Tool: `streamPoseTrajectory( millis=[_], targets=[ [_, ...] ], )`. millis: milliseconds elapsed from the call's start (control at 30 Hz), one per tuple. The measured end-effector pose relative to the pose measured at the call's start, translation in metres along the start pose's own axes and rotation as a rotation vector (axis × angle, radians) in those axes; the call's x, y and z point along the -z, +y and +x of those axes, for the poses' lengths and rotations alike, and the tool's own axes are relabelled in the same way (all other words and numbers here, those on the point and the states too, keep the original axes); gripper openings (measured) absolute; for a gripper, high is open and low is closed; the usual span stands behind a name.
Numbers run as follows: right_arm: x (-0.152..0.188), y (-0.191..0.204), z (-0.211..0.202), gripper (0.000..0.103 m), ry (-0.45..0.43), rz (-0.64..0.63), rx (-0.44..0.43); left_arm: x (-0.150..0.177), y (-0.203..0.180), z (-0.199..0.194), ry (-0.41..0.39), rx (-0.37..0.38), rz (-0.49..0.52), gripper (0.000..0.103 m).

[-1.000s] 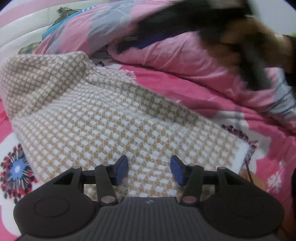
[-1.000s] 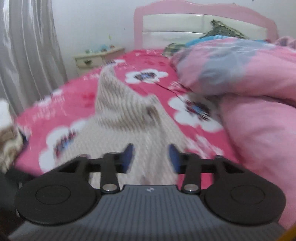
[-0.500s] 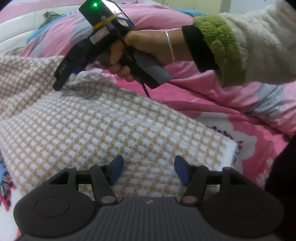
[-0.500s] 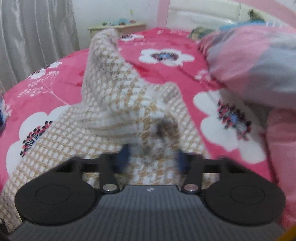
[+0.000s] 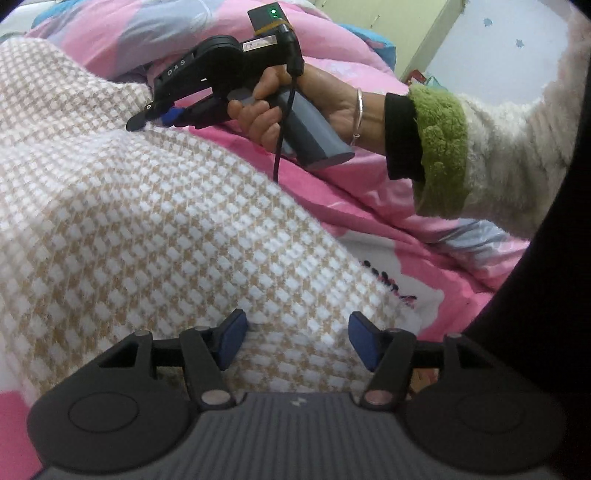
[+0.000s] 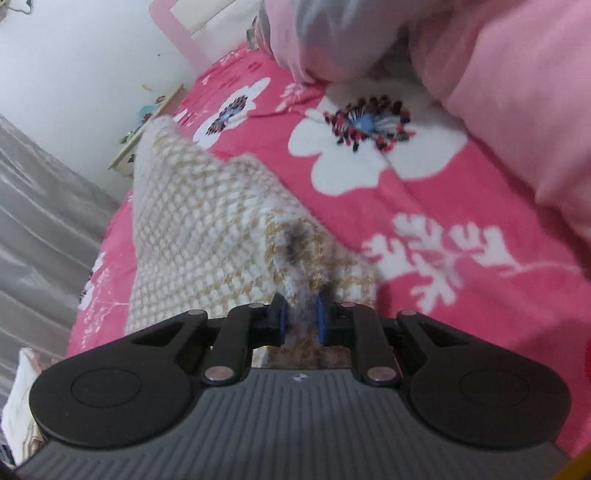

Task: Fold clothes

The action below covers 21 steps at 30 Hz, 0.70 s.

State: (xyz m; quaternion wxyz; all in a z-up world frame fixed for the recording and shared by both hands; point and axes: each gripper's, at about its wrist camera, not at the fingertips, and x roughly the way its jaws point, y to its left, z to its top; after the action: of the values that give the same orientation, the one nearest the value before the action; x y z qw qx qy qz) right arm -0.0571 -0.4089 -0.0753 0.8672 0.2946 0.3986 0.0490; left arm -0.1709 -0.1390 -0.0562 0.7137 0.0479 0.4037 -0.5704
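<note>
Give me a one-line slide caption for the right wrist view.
Right gripper jaws closing on a bunched edge of the tan-and-white checked knit garment on a pink floral bedsheet.

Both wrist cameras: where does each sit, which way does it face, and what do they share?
Left wrist: on the left gripper, angled down over the checked sweater; the right hand and fleece sleeve show.
Right wrist: on the right gripper, angled down toward the headboard; its jaws are closing on a sweater fold.
Shared: sweater, flowered bedsheet, pink duvet.

Tan-and-white checked knit garment (image 5: 155, 229), hot-pink bedsheet (image 6: 461, 236) with white flowers, pale pink and grey duvet (image 6: 498, 74), black grippers with blue pads (image 5: 231, 338), cream sleeve (image 5: 517, 147) with green cuff, grey curtain (image 6: 40, 229)
</note>
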Motion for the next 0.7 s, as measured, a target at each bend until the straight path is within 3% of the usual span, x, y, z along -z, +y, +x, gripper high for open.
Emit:
streamPoseTrajectory(
  millis=[100, 167, 267, 367, 467, 533, 567, 633, 700],
  targets=[
    [0.000, 0.003, -0.010, 0.019, 0.002, -0.037, 0.012, 0.002, -0.005, 0.000, 0.001, -0.019, 0.041, 0.062],
    [-0.006, 0.015, -0.029, 0.020, -0.030, -0.102, 0.076, 0.004, -0.009, 0.001, 0.001, -0.033, 0.067, 0.062],
    [-0.005, 0.047, -0.057, 0.019, -0.124, -0.292, 0.171, 0.006, -0.009, 0.001, 0.000, -0.037, 0.069, 0.062],
    [0.009, 0.089, -0.060, 0.019, -0.145, -0.548, 0.113, 0.006, -0.010, 0.004, 0.001, -0.036, 0.063, 0.062],
    [0.031, 0.105, -0.037, 0.016, -0.091, -0.736, 0.080, 0.006, -0.011, 0.004, -0.004, -0.045, 0.059, 0.062],
    [0.041, 0.078, -0.017, 0.013, -0.004, -0.750, 0.212, 0.005, -0.014, 0.001, -0.005, -0.058, 0.067, 0.061],
    [0.045, 0.065, -0.011, 0.005, 0.029, -0.742, 0.265, 0.004, -0.015, -0.004, -0.012, -0.073, 0.077, 0.059],
    [0.042, 0.045, -0.025, 0.008, 0.010, -0.631, 0.270, 0.002, -0.012, -0.022, -0.047, -0.103, 0.068, 0.059],
    [0.036, 0.053, -0.043, 0.008, -0.039, -0.627, 0.293, -0.003, -0.002, -0.040, -0.090, -0.126, 0.032, 0.059]
  ],
)
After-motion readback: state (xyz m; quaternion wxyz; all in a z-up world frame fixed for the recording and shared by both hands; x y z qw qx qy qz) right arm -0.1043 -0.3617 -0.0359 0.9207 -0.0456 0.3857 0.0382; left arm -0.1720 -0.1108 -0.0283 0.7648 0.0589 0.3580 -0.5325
